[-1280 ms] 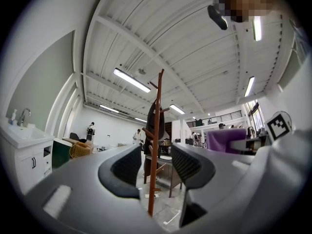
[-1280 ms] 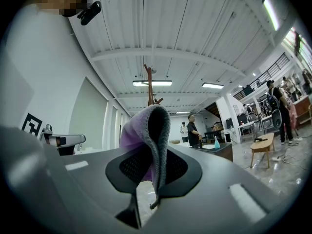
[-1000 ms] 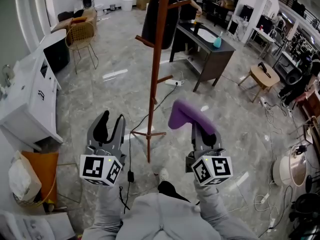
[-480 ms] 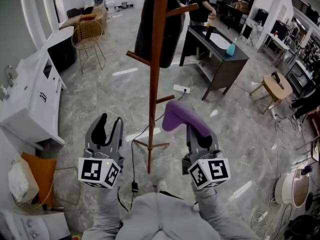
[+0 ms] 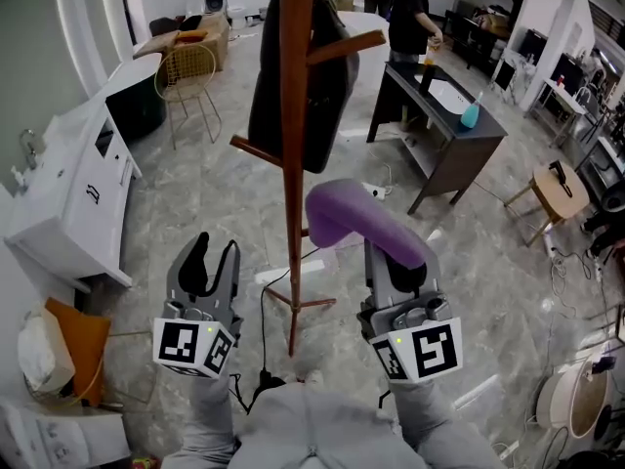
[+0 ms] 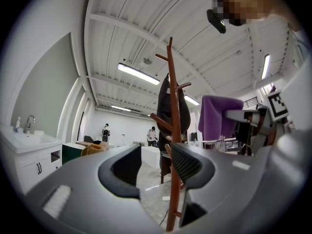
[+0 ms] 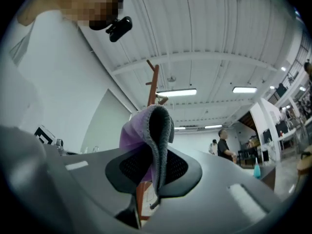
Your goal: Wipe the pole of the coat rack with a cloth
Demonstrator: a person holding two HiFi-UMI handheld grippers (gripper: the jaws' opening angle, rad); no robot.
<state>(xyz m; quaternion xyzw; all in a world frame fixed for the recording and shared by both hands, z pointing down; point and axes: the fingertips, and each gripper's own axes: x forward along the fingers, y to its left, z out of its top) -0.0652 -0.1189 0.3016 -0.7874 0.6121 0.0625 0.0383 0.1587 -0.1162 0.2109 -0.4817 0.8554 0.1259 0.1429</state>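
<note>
Right tongs (image 5: 391,254) (image 7: 155,167) are clamped on a purple cloth (image 5: 347,218) (image 7: 146,130), which bulges up over the tips and reaches left to just beside the pole (image 5: 293,115) of the coat rack (image 5: 291,306); whether it touches the wood cannot be told. Left tongs (image 5: 215,252) (image 6: 156,165) stand apart with nothing between them, left of the pole and lower down. A dark coat (image 5: 322,96) hangs on the rack's far side. On the dark bench (image 5: 459,140) behind, a white basin (image 5: 449,94) sits with a teal bottle (image 5: 471,115) at its edge; what the basin holds is not visible. The rack stands on a grey marbled floor (image 5: 195,203), with a white cabinet (image 5: 68,203) at the left, a wire chair (image 5: 190,76) beyond it and a round wooden stool (image 5: 557,189) at the right. Only the left gripper view shows the ceiling's strip lights (image 6: 138,74) and two people (image 6: 152,135) far back; only the right gripper view shows the cloth folded double between the pads.
</note>
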